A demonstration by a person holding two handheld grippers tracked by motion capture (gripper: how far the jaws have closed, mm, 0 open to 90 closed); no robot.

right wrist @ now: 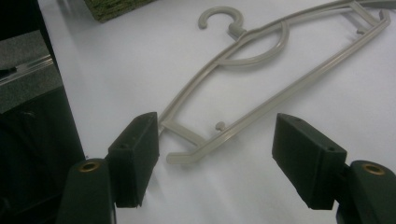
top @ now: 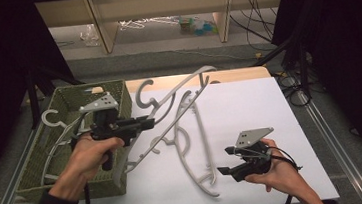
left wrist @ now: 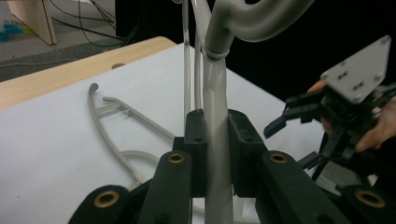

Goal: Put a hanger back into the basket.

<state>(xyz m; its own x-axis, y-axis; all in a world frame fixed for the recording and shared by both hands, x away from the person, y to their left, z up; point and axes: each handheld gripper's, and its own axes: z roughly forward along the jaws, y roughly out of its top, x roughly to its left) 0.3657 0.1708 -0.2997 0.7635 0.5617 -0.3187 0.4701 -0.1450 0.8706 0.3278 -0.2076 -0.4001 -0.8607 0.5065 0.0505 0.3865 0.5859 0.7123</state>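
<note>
The grey hanger [top: 169, 108] you hold is clamped in your left gripper [top: 143, 123], lifted off the white table [top: 250, 115] just right of the green basket [top: 68, 100], so by the look of it the pick is done and the drop into the basket is left. A second hanger [top: 194, 151] lies flat on the table, farther right of the basket, untouched. Your right gripper [top: 227, 160] hovers beside that hanger's near end, jaws apart and empty.
</note>
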